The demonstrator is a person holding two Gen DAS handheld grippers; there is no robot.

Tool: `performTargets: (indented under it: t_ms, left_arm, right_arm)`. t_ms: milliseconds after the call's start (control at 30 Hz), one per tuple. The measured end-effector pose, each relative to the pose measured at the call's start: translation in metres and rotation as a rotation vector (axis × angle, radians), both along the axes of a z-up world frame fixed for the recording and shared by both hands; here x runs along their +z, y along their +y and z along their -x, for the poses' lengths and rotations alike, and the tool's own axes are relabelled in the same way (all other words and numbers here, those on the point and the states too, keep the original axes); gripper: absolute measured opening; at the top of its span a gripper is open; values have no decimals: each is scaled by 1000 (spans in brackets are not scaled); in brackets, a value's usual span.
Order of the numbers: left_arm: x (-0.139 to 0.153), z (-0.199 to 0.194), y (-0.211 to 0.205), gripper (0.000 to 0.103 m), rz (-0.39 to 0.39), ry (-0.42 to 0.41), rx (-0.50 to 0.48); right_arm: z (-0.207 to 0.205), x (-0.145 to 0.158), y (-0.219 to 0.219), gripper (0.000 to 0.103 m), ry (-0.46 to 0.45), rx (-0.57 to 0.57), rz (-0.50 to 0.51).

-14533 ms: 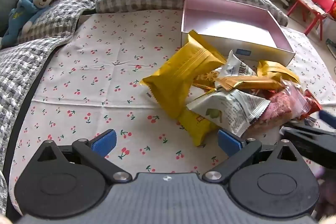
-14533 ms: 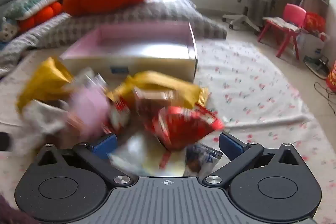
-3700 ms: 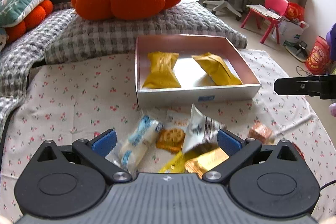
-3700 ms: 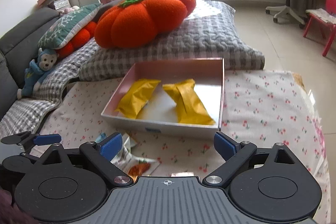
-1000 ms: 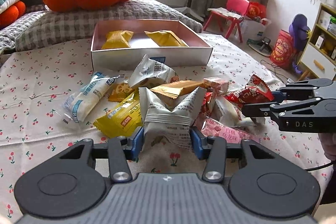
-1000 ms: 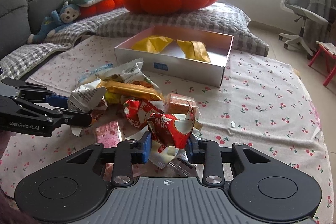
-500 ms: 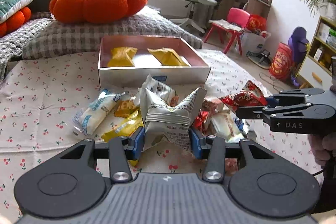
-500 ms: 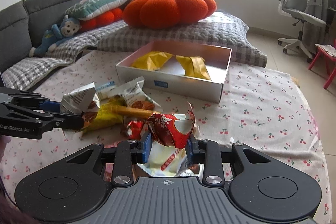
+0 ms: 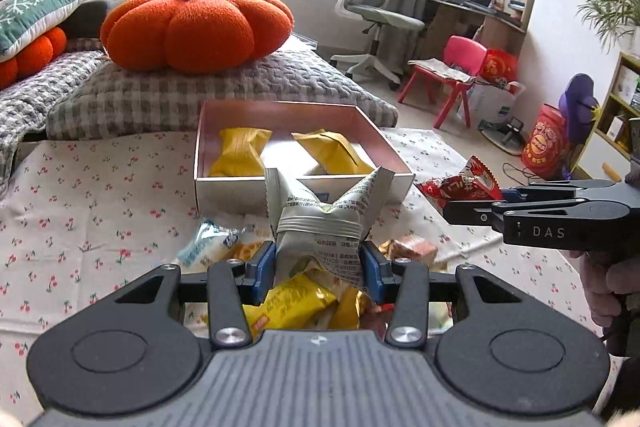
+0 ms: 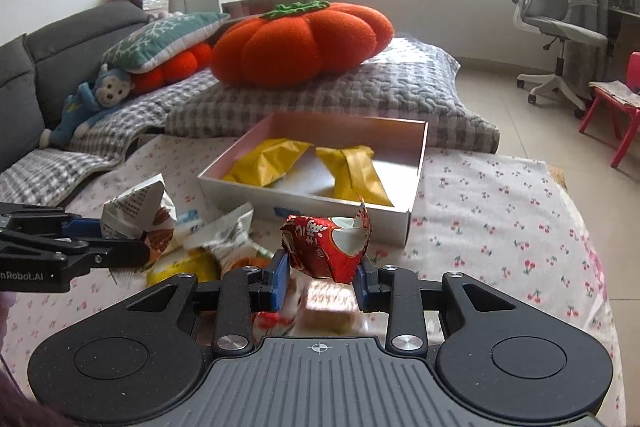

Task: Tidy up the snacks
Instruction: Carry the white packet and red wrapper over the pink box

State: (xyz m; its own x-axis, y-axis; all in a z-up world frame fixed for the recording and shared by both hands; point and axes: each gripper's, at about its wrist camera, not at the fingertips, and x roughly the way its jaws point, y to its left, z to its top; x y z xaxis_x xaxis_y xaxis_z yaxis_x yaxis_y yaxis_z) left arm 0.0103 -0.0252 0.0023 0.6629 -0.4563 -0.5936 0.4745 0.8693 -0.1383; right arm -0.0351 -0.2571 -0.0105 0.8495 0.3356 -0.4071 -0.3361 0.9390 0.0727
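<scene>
My left gripper (image 9: 319, 269) is shut on a white-grey snack packet (image 9: 320, 223) and holds it above the snack pile. It also shows in the right wrist view (image 10: 136, 211). My right gripper (image 10: 320, 281) is shut on a red snack packet (image 10: 324, 247), also seen at the right in the left wrist view (image 9: 460, 185). A shallow pink-lined box (image 9: 202, 139) lies ahead on the cherry-print cloth (image 9: 80, 195) and holds two yellow packets (image 9: 240, 155) (image 9: 334, 153). Loose snacks (image 9: 288, 303) lie under the grippers.
A grey checked cushion (image 9: 160, 95) with an orange pumpkin pillow (image 9: 196, 27) lies behind the box. A sofa with pillows and a monkey toy (image 10: 96, 99) is at the left. An office chair (image 9: 372, 15) and a red child's chair (image 9: 452, 67) stand on the floor at the right.
Both grippers have risen with their packets and moved closer to the box. The snack pile has dropped lower in both views.
</scene>
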Motion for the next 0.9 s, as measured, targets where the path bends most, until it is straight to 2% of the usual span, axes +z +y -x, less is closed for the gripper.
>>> performTargets:
  t_ms: [533,900]
  left_arm:
    - [4,-46,-33,42,-38,-5,-12]
    - [-3,-89,-47,42,-73,21,38]
  right_arm:
    - [-61,26,-9,32,52,-61,-75]
    - [-114,26,-16,32,92,-117,-107]
